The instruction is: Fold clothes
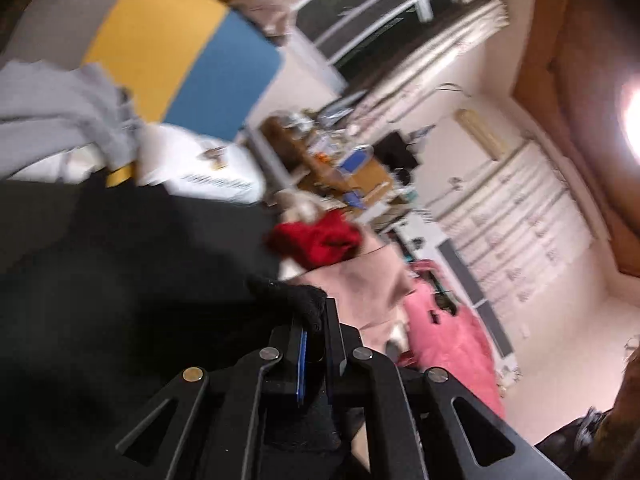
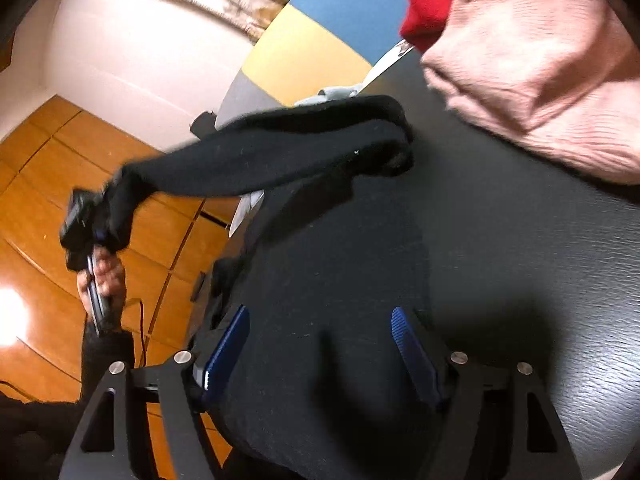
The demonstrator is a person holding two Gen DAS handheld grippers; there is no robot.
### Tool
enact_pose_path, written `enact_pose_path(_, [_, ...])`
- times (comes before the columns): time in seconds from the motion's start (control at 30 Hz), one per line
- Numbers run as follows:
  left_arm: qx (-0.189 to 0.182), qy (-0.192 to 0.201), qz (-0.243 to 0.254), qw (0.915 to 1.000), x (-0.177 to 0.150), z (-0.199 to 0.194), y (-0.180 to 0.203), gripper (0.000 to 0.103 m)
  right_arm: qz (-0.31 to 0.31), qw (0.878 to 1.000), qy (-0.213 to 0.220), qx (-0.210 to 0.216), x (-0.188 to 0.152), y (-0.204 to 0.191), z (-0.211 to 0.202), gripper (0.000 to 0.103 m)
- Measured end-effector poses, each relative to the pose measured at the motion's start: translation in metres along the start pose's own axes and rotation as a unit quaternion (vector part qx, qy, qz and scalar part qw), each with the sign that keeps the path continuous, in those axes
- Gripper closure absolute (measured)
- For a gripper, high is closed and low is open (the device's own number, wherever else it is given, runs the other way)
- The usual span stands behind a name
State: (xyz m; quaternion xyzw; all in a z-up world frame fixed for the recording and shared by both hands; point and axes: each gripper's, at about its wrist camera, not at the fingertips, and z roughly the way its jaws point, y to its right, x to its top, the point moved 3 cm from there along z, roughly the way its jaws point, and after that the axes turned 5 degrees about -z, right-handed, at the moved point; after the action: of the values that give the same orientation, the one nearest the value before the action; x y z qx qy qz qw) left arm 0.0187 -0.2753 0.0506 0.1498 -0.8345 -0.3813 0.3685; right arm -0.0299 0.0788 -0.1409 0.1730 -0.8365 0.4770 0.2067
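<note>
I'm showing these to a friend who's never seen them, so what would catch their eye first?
Probably the black garment, stretched from the dark table out to the left hand-held gripper, which is shut on its end over the wooden floor. Next, the pale pink knit at the table's far edge, with a red cloth beside it.

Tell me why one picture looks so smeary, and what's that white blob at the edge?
Left wrist view: motion blur smears the room and the red cloth; the white blob is blown-out glare. Right wrist view: sharper, though the black garment blurs near the left tongs; glare on the wooden floor; fisheye bends edges.
</note>
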Motion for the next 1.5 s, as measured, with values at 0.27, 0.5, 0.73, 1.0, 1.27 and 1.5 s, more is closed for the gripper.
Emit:
enact_pose_path(0.27, [0.055,0.001,-0.08,0.9953,-0.069,-0.026,-0.086,0.098,-0.065,0.995,-0.008,-0.071,0.027,-0.017,0.026,0.027])
enact_pose_path(0.5, [0.027,0.043,-0.046,0.9976,-0.06,-0.037,-0.069,0.098,-0.1,0.994,0.021,-0.047,0.095,-0.028,0.049,0.027])
enact_pose_path(0.73, [0.014,0.07,0.05,0.9962,0.014,-0.051,-0.003,0.098,-0.172,0.975,0.002,-0.142,0.17,-0.019,0.1,0.023])
enact_pose_path(1.0, [0.042,0.034,0.072,0.996,0.036,-0.038,0.012,0.098,-0.159,0.969,-0.11,-0.156,0.203,0.023,0.163,0.048])
enact_pose_path(1.27, [0.054,0.079,0.057,0.9938,0.072,-0.06,0.004,0.098,-0.141,0.974,-0.078,-0.159,0.225,0.033,0.167,0.098])
enact_pose_path(1.5, [0.122,0.036,-0.019,0.9917,0.063,-0.039,-0.07,0.098,-0.133,0.975,-0.037,-0.175,0.257,0.034,0.159,0.089])
